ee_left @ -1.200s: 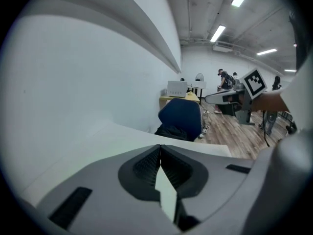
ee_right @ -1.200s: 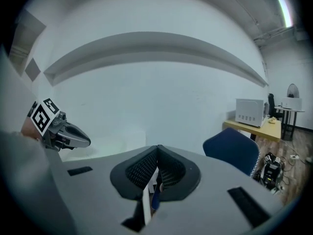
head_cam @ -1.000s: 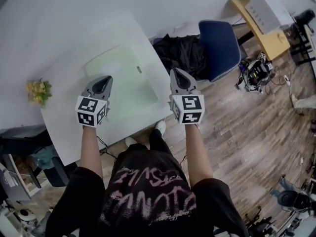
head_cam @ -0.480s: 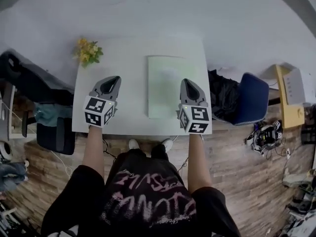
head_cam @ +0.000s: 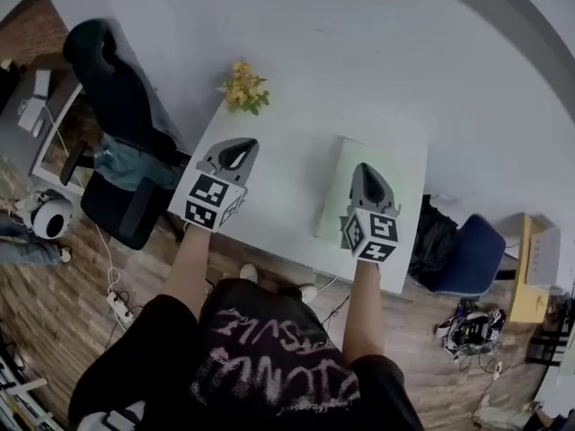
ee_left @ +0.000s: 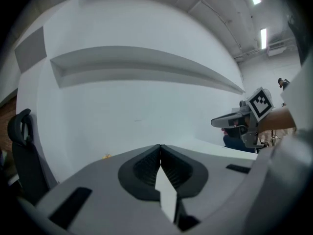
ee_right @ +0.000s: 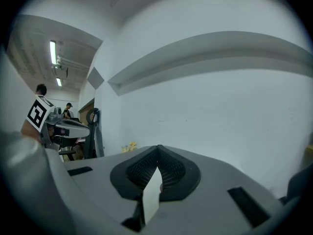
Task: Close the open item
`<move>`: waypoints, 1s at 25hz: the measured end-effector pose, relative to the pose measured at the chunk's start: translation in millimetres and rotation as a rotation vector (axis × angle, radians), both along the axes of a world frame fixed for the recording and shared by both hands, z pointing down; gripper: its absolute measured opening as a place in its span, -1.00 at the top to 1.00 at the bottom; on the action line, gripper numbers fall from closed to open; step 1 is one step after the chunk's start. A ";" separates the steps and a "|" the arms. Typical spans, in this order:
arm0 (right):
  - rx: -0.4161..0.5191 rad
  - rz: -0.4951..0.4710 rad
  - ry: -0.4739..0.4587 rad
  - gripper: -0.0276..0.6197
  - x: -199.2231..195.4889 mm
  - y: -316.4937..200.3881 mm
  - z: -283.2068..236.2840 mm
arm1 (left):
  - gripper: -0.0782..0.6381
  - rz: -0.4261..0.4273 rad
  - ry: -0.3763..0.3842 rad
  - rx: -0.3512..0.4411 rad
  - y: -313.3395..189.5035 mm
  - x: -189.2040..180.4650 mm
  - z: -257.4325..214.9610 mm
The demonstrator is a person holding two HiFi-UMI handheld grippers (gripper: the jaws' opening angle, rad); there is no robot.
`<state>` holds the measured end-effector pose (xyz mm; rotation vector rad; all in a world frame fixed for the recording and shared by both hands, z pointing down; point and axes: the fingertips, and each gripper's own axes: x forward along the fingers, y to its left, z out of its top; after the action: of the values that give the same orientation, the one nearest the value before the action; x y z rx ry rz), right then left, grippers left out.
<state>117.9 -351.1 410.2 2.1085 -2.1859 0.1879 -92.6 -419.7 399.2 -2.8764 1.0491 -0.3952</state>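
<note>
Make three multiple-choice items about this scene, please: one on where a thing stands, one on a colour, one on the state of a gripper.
1. Where on the white table do the yellow flowers stand?
A. at its far left corner
B. at its middle
C. at its near right corner

2. What colour is the flat item that lies under the right gripper?
A. red
B. pale green
C. black

3. How do the jaws of the left gripper stand?
A. wide apart
B. together on a flower
C. together, with nothing between them

Key:
1 A, the head view shows them at the corner beyond the left gripper.
2 B, its surface is light green against the white top.
3 C, the left gripper view shows the jaws meeting, with nothing between them.
</note>
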 end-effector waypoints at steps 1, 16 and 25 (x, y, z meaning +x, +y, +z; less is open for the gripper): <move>0.008 -0.005 0.002 0.89 -4.2 -2.1 -3.8 | 0.77 -0.005 0.004 0.013 0.2 -4.3 -5.1; 0.112 -0.015 0.046 0.90 -22.7 -17.4 -56.1 | 0.77 -0.091 0.094 0.144 -12.9 -42.5 -64.5; 0.141 0.010 0.063 0.90 -14.2 -15.9 -70.0 | 0.77 -0.096 0.122 0.164 -16.7 -40.5 -73.2</move>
<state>103.8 -366.9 340.2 2.1641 -2.2132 -0.0329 -133.1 -436.4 326.0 -2.7417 1.1816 -0.1323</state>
